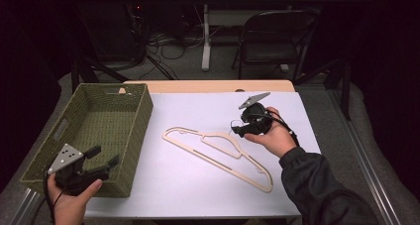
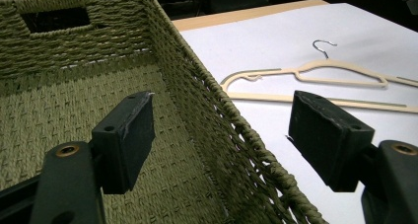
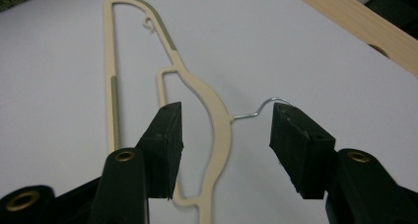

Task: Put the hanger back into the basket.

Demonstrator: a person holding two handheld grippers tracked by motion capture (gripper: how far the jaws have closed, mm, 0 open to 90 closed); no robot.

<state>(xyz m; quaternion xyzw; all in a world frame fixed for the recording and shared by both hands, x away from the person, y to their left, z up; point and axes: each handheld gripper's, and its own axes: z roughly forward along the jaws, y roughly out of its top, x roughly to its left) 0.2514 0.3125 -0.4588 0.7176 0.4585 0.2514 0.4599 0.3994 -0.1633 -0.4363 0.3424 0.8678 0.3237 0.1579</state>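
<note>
Your right gripper (image 3: 224,130) stands wide open over the cream hanger's (image 3: 217,115) neck, pads clear of it. Your left gripper (image 2: 222,140), also open and empty, straddles the woven basket's (image 2: 231,120) rim, hand low at the near corner

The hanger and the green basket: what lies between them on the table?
Nothing: in the high view, only bare white table surface separates the hanger from the basket.

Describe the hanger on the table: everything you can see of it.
The hanger is cream-coloured and slim, plastic by its look, with a thin silver wire hook and greenish strips along its bars. It lies flat on the white sheet, right of the woven basket and apart from it. The right tongs stand open astride its neck, not gripping it.
</note>
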